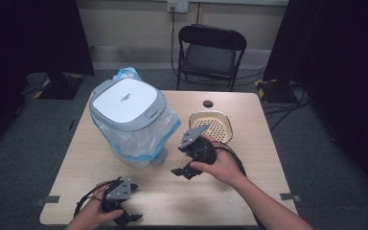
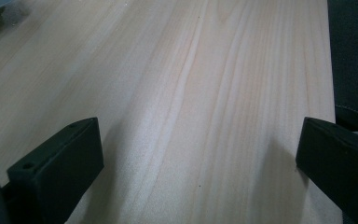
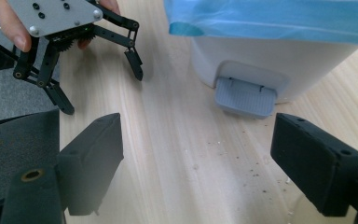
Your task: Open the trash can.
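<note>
Two hand-held grippers, both black. The left gripper (image 1: pixel 122 211) carries a grey three-cornered plate on top, studded with dark screws, above thin black linkage bars joined by small pins; a looped black cable trails from it. The right gripper (image 1: pixel 188 168) bears a like grey plate and a black cable. Seen close in the gripper views, the jaws are blocky matt-black pads with small round holes; a brass-coloured ring sits in one bar. The person's forearms are bare, no sleeves in sight.

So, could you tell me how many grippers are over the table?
2: the left gripper at the table's near-left edge, the right gripper centre-right, facing the bin.
</note>
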{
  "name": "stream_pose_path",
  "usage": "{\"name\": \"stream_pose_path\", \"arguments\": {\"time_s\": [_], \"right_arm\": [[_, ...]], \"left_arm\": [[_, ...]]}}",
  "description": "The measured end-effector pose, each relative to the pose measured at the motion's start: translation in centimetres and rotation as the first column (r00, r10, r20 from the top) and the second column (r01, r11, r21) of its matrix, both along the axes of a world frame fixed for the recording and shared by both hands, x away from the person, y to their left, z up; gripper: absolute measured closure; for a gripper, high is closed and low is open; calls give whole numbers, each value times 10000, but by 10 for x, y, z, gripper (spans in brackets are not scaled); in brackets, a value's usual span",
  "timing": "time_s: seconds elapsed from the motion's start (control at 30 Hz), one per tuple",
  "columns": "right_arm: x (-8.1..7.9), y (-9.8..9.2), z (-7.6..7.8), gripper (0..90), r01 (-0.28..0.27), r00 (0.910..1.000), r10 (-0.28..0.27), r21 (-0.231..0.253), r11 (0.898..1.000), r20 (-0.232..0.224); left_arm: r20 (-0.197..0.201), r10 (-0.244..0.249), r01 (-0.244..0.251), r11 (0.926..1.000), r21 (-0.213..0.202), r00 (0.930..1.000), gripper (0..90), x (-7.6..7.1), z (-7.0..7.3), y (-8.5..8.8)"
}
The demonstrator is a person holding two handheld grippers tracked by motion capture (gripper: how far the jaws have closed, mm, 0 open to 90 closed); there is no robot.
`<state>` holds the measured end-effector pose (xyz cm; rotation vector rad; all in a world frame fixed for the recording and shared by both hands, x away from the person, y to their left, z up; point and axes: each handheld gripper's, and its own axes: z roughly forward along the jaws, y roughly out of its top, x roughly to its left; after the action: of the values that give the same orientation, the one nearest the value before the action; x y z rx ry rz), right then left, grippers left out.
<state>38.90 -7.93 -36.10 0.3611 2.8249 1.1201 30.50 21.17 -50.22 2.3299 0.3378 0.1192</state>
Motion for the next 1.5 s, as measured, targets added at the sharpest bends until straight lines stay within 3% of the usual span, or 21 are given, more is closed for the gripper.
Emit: {"name": "stream_pose_path", "arguments": {"time_s": [0.77,1.2,1.5], "right_arm": [[15,11,32,165,-110,9999,111,-62,9999,84],[25,15,55,165,-233,9990,223,260,9994,383],[26,23,68,164,-266,9984,256,187,9995,508]], "left_arm": [[48,-57,57,10000,7,10000,0,1,0,0],[9,-175,175,9998,-26,9998,1,2,0,0],[30,-184,184,9998,-24,9998,1,2,0,0]]}}
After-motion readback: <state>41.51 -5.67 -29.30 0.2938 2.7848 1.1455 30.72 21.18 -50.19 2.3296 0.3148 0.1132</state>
